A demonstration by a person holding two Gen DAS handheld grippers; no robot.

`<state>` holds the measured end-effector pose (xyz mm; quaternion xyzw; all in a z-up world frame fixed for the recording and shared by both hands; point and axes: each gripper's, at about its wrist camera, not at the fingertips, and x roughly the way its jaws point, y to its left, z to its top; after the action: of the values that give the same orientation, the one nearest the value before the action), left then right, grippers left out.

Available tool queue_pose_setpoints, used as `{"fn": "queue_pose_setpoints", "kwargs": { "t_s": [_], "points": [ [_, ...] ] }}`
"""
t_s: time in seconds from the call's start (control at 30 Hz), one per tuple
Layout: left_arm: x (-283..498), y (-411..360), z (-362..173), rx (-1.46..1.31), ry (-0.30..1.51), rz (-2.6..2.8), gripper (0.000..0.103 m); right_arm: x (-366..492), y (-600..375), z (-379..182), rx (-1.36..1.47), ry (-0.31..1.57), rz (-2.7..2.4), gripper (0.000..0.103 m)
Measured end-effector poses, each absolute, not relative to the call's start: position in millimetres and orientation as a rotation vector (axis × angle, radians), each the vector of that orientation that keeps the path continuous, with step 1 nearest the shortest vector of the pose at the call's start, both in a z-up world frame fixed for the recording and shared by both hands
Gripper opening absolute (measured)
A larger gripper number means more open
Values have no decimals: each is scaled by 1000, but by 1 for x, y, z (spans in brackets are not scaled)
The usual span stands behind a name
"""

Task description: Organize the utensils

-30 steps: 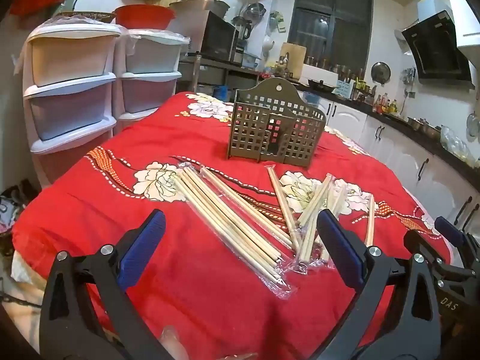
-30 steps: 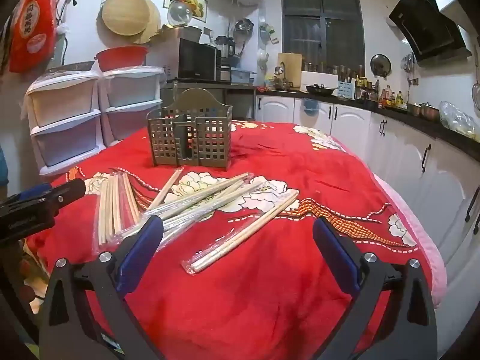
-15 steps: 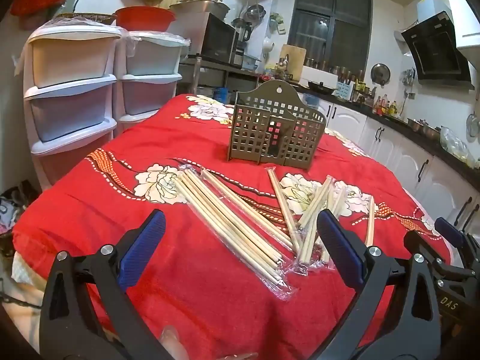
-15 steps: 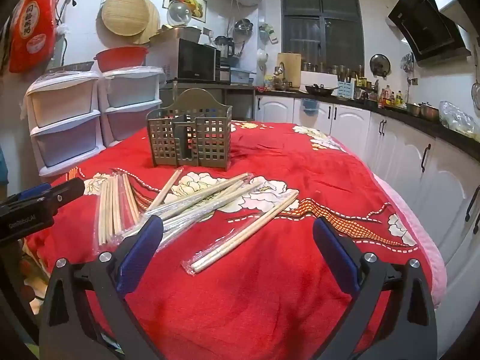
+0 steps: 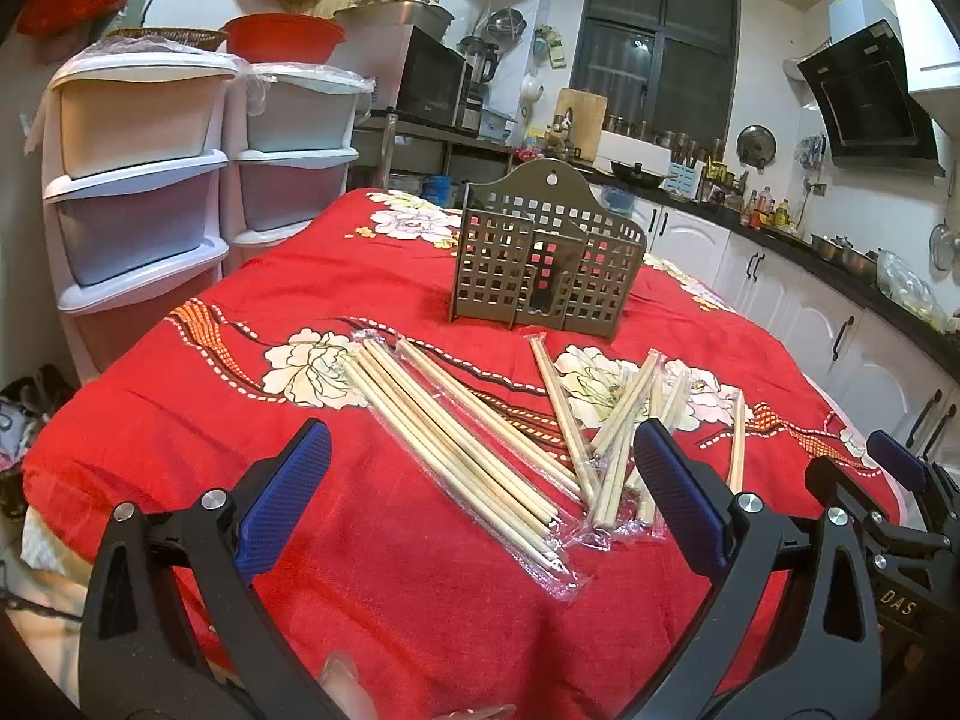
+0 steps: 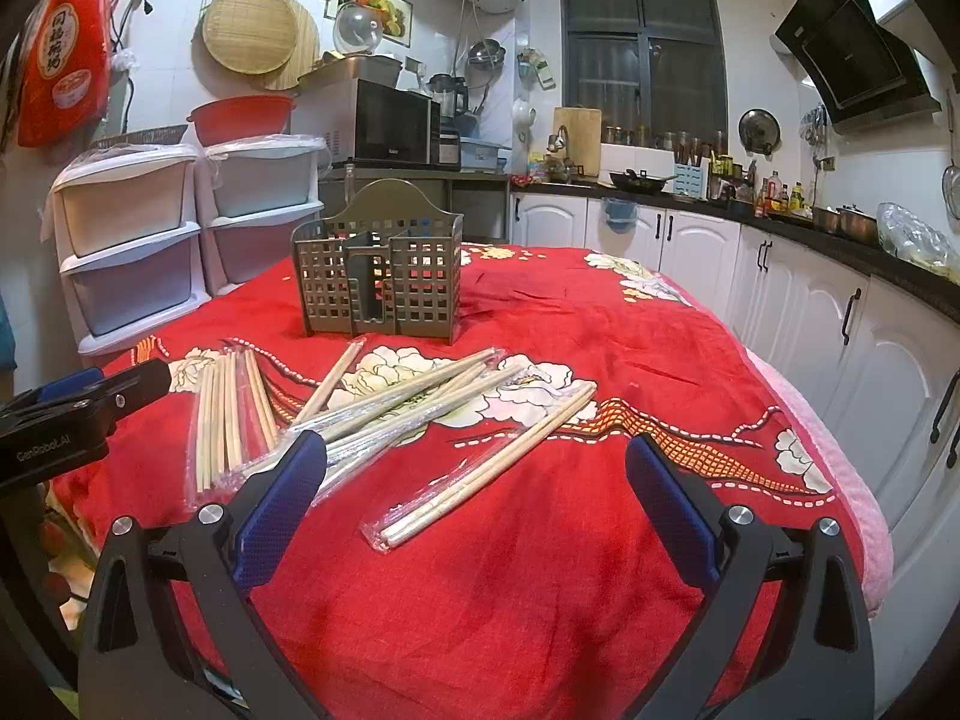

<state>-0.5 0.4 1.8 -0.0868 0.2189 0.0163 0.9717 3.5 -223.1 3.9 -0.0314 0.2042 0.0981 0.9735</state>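
Change: nothing has shifted over the last second; wrapped chopsticks (image 5: pixel 474 450) lie where they were.
My fingers: left gripper (image 5: pixel 480 501) and right gripper (image 6: pixel 474 501) spread wide, empty.
Meaning: holder (image 6: pixel 381 276) unfilled; sorting not begun.

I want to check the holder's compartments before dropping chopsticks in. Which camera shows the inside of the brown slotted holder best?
The right wrist view: the brown slotted holder shows its open top and inner divider walls. The left wrist view sees the holder at an angle, its tall back panel prominent, its interior mostly hidden behind the grid walls.

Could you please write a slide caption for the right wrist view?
Open right gripper hovers over wrapped chopsticks on a red floral tablecloth, brown utensil holder behind.
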Motion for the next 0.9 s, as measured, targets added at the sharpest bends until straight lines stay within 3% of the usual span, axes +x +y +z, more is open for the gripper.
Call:
{"fn": "queue_pose_setpoints", "kwargs": {
  "t_s": [0.9],
  "points": [
    [0,-2,-3,-175,451,35,93,5,-222,3,-63,410,200,97]
  ]
}}
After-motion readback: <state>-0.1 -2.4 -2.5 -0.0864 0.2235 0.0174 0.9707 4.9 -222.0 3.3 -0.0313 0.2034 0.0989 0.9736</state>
